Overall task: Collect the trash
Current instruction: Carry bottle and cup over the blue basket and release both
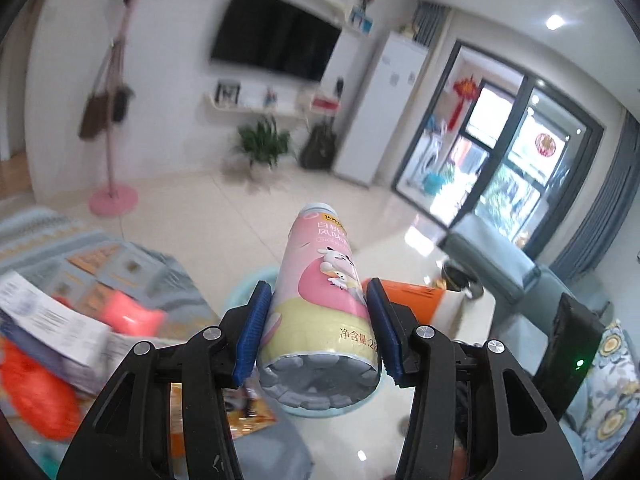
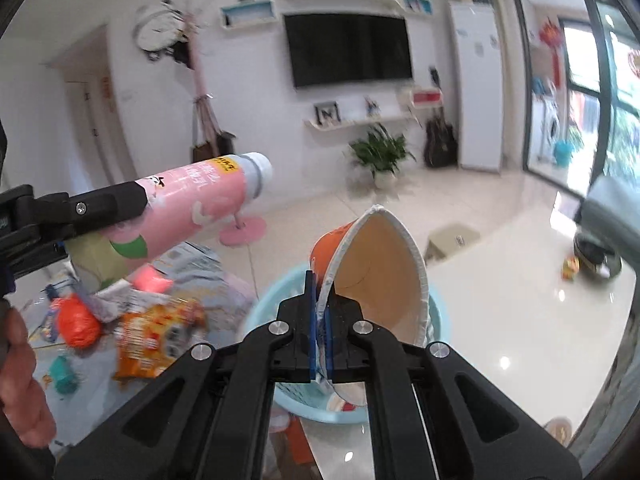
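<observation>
My left gripper (image 1: 319, 286) is shut on a pink and yellow drink bottle (image 1: 320, 304), its blue pads (image 1: 252, 332) pressing both sides, the cap end pointing away. From the right wrist view the same bottle (image 2: 200, 196) sticks out of the left gripper (image 2: 138, 204) at upper left. My right gripper (image 2: 319, 296) is shut on the squashed rim of an orange paper cup (image 2: 380, 268), whose open mouth faces the camera. The cup (image 1: 412, 300) also shows just right of the left gripper. Both hang over a light blue basket (image 2: 268, 292).
Loose trash lies at lower left: an orange snack bag (image 2: 156, 336), a red-orange plastic bag (image 2: 76, 326), a teal scrap (image 2: 64, 372) and printed paper (image 1: 52, 320). A hand (image 2: 20, 380) is at the left edge. A grey sofa (image 1: 500, 264) stands right, glossy floor beyond.
</observation>
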`<state>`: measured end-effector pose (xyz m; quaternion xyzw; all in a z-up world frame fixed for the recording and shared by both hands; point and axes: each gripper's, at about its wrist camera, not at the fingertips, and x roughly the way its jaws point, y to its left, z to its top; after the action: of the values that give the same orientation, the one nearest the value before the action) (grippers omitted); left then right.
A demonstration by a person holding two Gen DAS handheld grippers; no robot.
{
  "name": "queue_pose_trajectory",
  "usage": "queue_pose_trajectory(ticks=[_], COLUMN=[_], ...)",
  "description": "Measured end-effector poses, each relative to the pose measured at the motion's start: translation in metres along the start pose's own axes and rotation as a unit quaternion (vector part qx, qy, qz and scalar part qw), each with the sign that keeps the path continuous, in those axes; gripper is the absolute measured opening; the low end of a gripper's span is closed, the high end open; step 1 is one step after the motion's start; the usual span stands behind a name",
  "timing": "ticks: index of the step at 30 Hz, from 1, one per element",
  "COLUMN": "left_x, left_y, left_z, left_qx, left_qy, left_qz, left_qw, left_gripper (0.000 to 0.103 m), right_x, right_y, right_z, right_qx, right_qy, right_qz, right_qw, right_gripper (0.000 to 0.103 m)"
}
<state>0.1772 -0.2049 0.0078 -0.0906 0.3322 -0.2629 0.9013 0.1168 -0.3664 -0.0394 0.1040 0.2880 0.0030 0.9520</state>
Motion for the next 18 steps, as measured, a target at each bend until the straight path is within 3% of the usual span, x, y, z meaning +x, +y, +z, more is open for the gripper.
queue_pose_trajectory(ticks=[4, 11, 14, 16, 17, 18], left_x=[0.049, 0.094, 0.108, 0.106, 0.105, 0.101], left_y=[0.002, 0.012, 0.015, 0.018, 0.02, 0.021], left_z=[-0.01, -0.018, -0.023, -0.024, -0.023, -0.021], left_qx=[-0.012, -0.005, -0.002, -0.001, 0.002, 0.001], left_qy=[0.05, 0.097, 0.117, 0.112, 0.107, 0.102], left_qz=[0.003, 0.017, 0.025, 0.034, 0.037, 0.041], left_qw=[0.9987, 0.9952, 0.9928, 0.9931, 0.9935, 0.9939], left_gripper=[0.048, 0.046, 0.045, 0.047, 0.056, 0.067], right_x=[0.033, 0.076, 0.087, 0.087, 0.085, 0.083], right_y=[-0.019, -0.04, -0.051, -0.049, -0.049, -0.05], right_z=[-0.011, -0.031, -0.037, -0.038, -0.039, -0.038], right_qx=[0.024, 0.059, 0.087, 0.087, 0.088, 0.092], right_qy=[0.047, 0.116, 0.14, 0.144, 0.143, 0.14], right_qz=[-0.013, -0.018, 0.0, 0.0, 0.006, 0.011], right_qw=[0.999, 0.991, 0.986, 0.986, 0.986, 0.986], right_gripper=[0.002, 0.002, 0.003, 0.01, 0.023, 0.044])
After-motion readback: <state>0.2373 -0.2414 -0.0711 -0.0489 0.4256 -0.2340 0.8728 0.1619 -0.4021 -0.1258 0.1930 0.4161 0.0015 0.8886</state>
